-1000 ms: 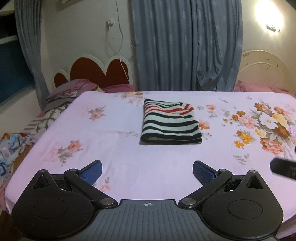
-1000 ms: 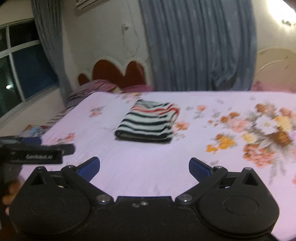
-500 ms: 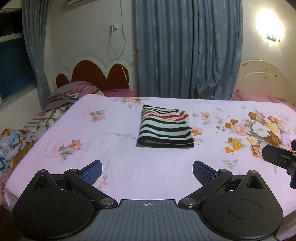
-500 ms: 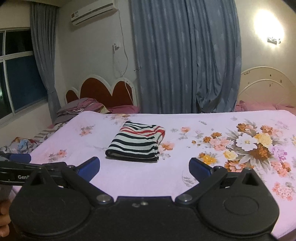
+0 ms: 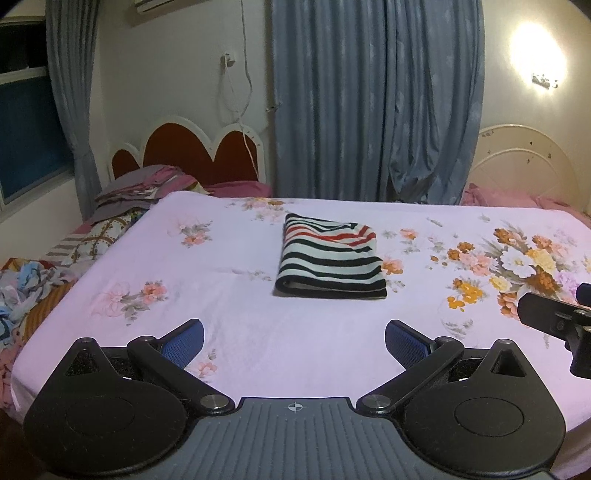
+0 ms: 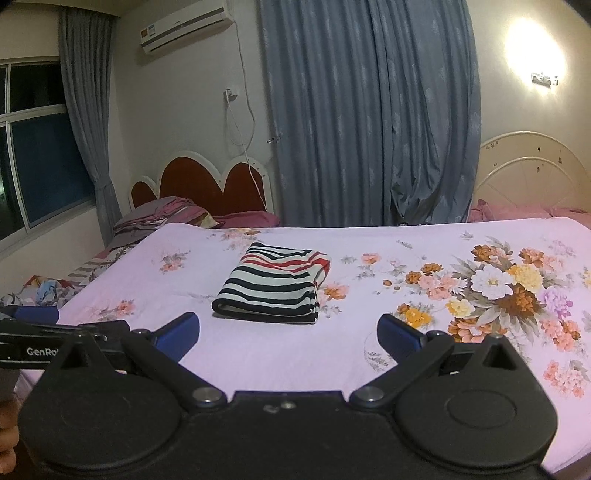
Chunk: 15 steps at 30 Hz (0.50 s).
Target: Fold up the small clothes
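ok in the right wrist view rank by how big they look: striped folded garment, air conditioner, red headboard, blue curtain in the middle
1. blue curtain, by far the largest
2. red headboard
3. striped folded garment, close to the headboard in apparent size and nearer the camera, so that order is unsure
4. air conditioner, smallest

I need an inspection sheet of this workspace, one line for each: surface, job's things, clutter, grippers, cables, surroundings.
Surface: bed with a pink floral sheet, smooth around the work area.
Job's things: one striped garment, folded into a neat rectangle, lying flat near the middle of the bed.
Clutter: pile of bedding and loose colourful cloth at the left side, apart from the garment.
Grippers: left gripper open, holding nothing; right gripper open, holding nothing; both short of the garment.
Cables: white cable hanging down the wall to the red headboard.
Surroundings: blue curtains, air conditioner, window, lit wall lamp.
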{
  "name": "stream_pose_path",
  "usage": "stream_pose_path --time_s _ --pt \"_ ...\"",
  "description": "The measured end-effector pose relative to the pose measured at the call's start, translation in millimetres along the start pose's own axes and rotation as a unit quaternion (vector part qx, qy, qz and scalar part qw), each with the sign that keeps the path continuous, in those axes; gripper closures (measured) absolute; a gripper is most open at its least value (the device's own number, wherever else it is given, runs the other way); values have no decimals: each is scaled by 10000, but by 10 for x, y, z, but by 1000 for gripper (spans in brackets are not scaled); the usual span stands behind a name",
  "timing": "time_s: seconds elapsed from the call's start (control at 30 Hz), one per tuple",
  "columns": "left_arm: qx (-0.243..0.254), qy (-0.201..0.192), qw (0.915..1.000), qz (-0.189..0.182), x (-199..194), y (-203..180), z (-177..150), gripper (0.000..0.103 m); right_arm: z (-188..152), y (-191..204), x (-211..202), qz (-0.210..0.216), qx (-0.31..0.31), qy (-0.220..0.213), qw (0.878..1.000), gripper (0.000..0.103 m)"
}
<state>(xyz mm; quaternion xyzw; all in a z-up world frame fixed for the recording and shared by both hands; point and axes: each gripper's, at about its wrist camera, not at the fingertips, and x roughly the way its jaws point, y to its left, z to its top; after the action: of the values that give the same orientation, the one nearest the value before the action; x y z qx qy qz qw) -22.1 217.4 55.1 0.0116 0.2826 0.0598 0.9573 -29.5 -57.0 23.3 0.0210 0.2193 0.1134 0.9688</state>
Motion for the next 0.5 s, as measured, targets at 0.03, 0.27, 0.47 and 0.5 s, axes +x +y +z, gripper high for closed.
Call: stream_pose_path --time_s 0.03,0.27,0.47,0.5 --pt "-12 2 10000 6 -1 7 1 0 -6 11 -5 -2 -1 1 10000 1" --pt "-54 -15 10000 25 15 59 8 0 -27 92 -8 25 -54 19 10000 1" --pt "-60 -3 10000 24 36 75 -1 0 -18 124 3 28 -56 35 10000 1" --pt "-58 -6 10000 30 37 76 -3 0 -19 122 3 30 -54 36 10000 1"
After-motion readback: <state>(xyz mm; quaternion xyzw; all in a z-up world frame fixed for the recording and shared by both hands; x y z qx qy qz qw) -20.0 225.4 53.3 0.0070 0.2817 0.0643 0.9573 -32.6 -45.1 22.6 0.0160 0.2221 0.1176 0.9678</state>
